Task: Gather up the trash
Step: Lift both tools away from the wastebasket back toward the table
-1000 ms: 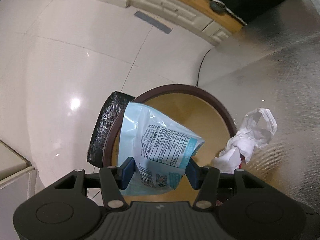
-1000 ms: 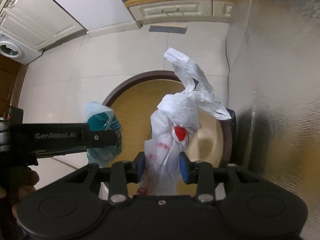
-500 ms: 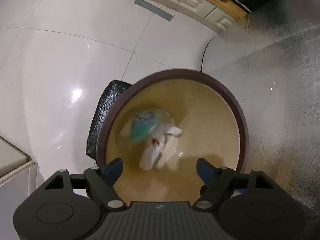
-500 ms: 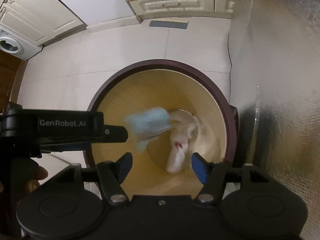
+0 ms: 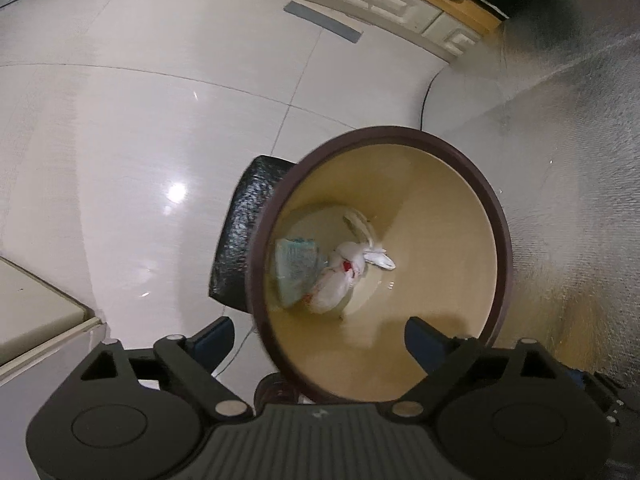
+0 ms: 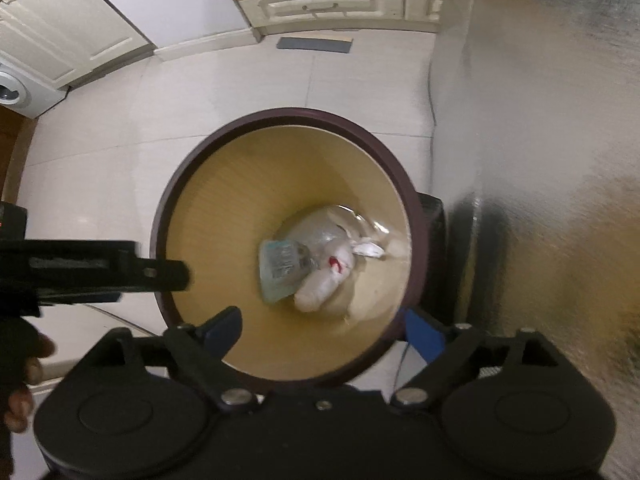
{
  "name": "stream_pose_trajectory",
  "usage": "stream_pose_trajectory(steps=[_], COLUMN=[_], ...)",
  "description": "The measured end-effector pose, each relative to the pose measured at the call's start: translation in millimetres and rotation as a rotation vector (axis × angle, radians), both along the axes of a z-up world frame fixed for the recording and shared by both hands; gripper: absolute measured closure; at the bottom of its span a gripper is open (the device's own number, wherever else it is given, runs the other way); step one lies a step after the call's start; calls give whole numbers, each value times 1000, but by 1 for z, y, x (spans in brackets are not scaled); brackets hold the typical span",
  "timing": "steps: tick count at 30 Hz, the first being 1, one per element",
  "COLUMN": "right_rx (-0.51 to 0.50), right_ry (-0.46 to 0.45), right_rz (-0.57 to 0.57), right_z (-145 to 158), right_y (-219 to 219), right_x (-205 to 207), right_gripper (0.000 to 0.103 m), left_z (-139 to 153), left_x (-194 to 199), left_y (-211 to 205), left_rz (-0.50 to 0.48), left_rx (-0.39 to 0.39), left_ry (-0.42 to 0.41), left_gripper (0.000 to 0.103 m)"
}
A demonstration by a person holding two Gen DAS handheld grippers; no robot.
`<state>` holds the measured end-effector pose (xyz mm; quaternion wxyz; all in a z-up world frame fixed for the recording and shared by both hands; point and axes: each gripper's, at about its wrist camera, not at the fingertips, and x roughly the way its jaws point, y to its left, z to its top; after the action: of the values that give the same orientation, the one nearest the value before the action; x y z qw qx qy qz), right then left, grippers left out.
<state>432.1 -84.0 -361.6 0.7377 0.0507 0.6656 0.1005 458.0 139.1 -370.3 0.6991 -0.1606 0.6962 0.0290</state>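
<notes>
A round trash bin with a dark brown rim [image 5: 496, 216] [image 6: 416, 216] and tan inside stands on the floor. At its bottom lie a light blue snack bag [image 5: 296, 268] [image 6: 282, 266] and a crumpled white plastic bag [image 5: 340, 284] [image 6: 324, 280] with red print. My left gripper [image 5: 320, 340] is open and empty above the bin's near rim. My right gripper [image 6: 320, 332] is open and empty above the bin. The left gripper's body [image 6: 100, 272] shows at the left of the right wrist view.
A black bag [image 5: 244, 240] lies on the floor against the bin's left side. A shiny silver surface [image 5: 568, 160] [image 6: 540, 160] rises on the right. White cabinets with a wooden top [image 6: 340, 4] stand at the back, and a washing machine [image 6: 12, 92] at far left.
Both grippers opened and let go of their trash. The blue snack bag and the white plastic bag fell into the bin and now lie at its bottom. Both grippers shifted slightly above the bin.
</notes>
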Motion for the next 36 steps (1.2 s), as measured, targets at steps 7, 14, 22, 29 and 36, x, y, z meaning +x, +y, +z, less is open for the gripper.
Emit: stream_pose_trajectory(steps=[7, 14, 22, 29, 36], right_rx=[-26, -64, -68, -63, -62], right_ry=[-30, -83, -127, -188, -273], right_rz=[9, -15, -29, -42, -37], right_z=[18, 43, 75, 113, 162], right_y=[-1, -6, -8, -14, -22], right_x=[-6, -17, -34, -56, -93], right_gripper=[4, 0, 0, 0, 0], left_z=[26, 50, 83, 121, 169], left_x=[-15, -33, -60, -89, -124], left_y=[11, 11, 5, 0, -9], left_rz=[-35, -115, -180, -181, -154], left_rx=[40, 85, 116, 124, 116], left_ry=[-37, -75, -129, -205, -297], left_gripper=[0, 0, 0, 0, 0])
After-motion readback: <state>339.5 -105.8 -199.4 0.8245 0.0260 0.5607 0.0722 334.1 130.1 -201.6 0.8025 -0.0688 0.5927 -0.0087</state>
